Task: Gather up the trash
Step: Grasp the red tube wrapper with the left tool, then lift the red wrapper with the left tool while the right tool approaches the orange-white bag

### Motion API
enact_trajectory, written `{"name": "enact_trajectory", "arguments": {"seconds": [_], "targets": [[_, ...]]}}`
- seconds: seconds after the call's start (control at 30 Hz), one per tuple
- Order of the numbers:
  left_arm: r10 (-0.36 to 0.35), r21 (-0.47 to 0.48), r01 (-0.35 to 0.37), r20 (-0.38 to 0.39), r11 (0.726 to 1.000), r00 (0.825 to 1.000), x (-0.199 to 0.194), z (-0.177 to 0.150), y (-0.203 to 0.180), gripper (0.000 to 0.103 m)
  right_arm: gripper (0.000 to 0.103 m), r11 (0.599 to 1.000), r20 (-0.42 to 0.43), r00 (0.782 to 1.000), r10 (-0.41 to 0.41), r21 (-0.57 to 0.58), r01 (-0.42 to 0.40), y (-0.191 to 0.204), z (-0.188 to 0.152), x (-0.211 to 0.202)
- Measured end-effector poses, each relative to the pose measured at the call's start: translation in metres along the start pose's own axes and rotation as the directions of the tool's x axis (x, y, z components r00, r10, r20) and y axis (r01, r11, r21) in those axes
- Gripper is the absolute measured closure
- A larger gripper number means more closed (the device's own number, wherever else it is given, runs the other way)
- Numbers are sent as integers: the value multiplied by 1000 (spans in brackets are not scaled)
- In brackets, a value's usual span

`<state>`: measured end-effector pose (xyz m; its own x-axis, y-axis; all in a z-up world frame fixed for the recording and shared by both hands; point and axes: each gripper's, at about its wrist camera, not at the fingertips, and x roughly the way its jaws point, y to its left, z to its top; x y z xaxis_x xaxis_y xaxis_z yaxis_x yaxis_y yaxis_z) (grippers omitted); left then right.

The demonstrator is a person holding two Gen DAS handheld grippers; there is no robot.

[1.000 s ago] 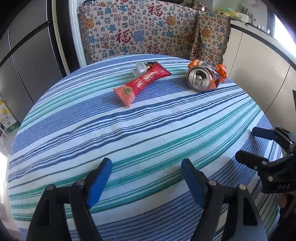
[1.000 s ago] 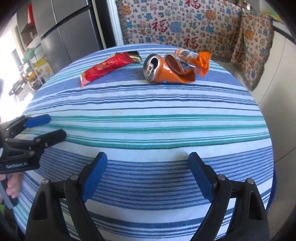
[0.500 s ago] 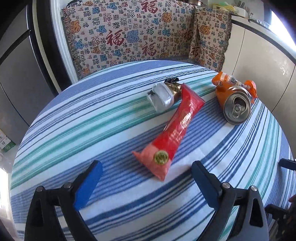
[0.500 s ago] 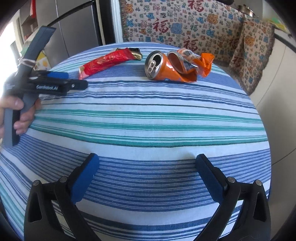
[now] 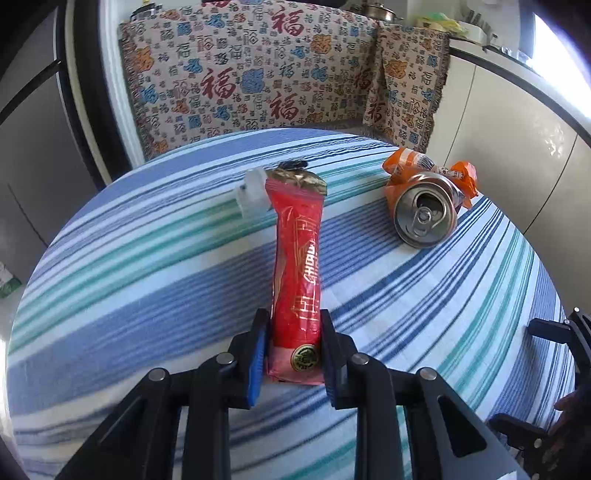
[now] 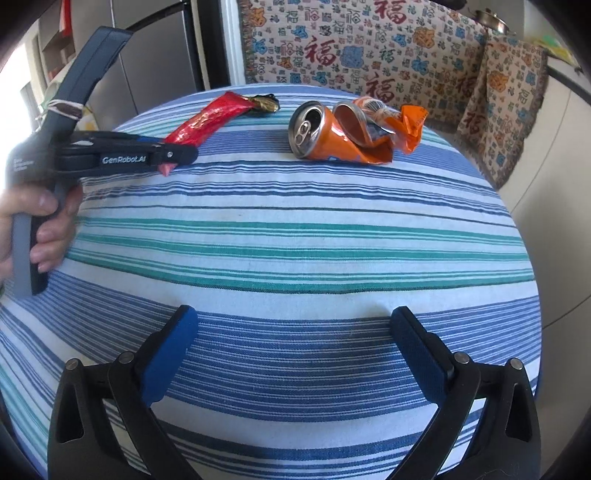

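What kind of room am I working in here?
Most likely a home kitchen or dining corner: a round table under a striped tablecloth, a tall steel fridge behind it, and a counter with a metal pot. The left gripper grips a red wrapper.

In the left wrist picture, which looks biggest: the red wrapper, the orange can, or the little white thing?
1. red wrapper, though it is nearest the camera.
2. orange can.
3. white thing, partly hidden behind the wrapper.

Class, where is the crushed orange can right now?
The crushed orange can lies on the striped tablecloth far side, right of the red wrapper, against an orange packet.
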<state>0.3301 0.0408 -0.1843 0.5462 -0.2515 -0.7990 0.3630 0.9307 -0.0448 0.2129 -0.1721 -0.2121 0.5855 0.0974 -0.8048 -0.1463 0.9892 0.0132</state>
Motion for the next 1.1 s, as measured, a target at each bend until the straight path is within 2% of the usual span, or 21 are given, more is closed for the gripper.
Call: {"name": "enact_trajectory", "arguments": {"seconds": [0.23, 0.37, 0.43, 0.53, 0.6, 0.73, 0.77, 0.93, 1.03, 1.1], "targets": [[25, -128, -29, -31, 991, 999, -53, -63, -21, 77, 1, 1000, -1, 1000, 1, 0, -1, -1, 0, 0], [14, -139, -18, -26, 990, 1000, -70, -82, -31, 74, 1, 1000, -1, 1000, 1, 0, -1, -1, 0, -1], [21, -117, -24, -27, 993, 999, -72, -84, -37, 71, 1, 1000, -1, 1000, 1, 0, -1, -1, 0, -1], [24, -95, -26, -25, 995, 999, -69, -80, -40, 54, 1, 1000, -1, 1000, 1, 1, -1, -1, 0, -1], [33, -90, -35, -26, 995, 999, -63, -77, -39, 37, 1, 1000, -1, 1000, 1, 1, -1, -1, 0, -1], [94, -48, -94, -8, 994, 996, -54, -73, -37, 36, 1, 1000, -1, 1000, 1, 1, -1, -2, 0, -1], [102, -42, -102, 1, 994, 995, -52, -73, -37, 30, 1, 1000, -1, 1000, 1, 1, -1, -2, 0, -1], [97, -53, -97, 1, 994, 995, -50, -73, -32, 27, 1, 1000, 3, 1000, 10, 8, -10, -3, 0, -1], [97, -52, -97, 1, 994, 995, -50, -72, -33, 26, 2, 996, 45, 997, 65, 58, -67, -24, 1, -10], [96, -52, -96, 1, 994, 995, -50, -71, -35, 26, 2, 992, 99, 994, 37, 114, -49, -53, 14, -18]]}}
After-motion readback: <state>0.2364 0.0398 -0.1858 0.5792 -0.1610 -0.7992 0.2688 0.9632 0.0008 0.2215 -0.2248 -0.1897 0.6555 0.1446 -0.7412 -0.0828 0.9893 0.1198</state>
